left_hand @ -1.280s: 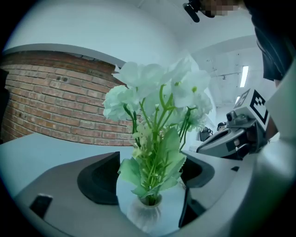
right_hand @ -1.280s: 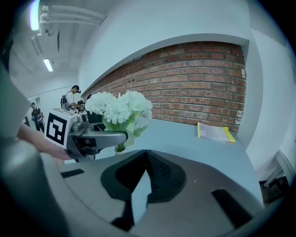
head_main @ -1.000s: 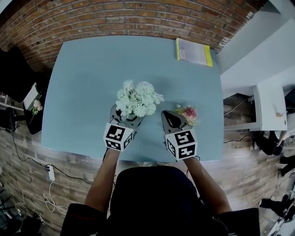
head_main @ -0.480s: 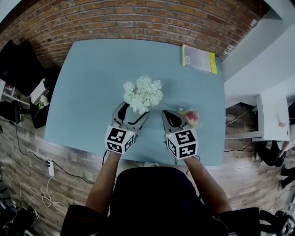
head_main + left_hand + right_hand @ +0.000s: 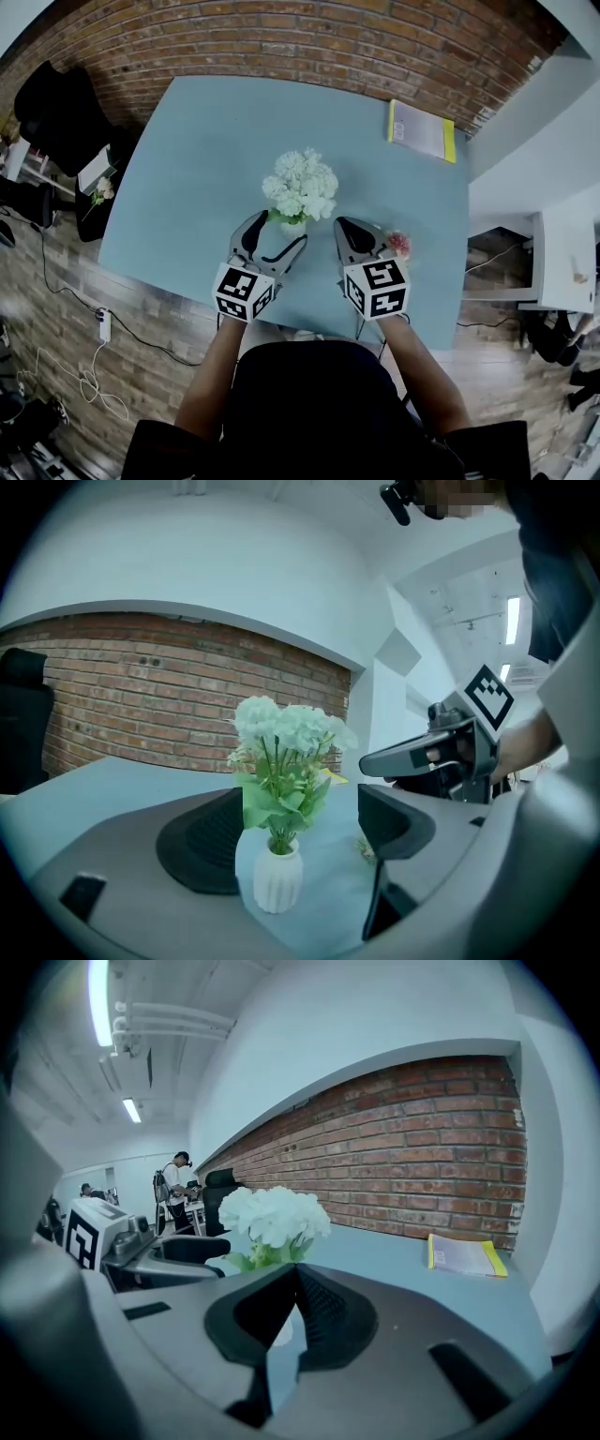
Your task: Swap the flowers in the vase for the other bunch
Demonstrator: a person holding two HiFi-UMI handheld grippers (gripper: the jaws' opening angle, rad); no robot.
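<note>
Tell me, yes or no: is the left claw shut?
No, the jaws of the left claw stand wide apart in the left gripper view, with the white vase seen between them.

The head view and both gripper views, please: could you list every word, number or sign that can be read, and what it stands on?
No text can be read in any view.
Yellow-edged booklet: print too small to read.
Left marker cube and right marker cube: black-and-white square patterns only, no letters or numbers.
</note>
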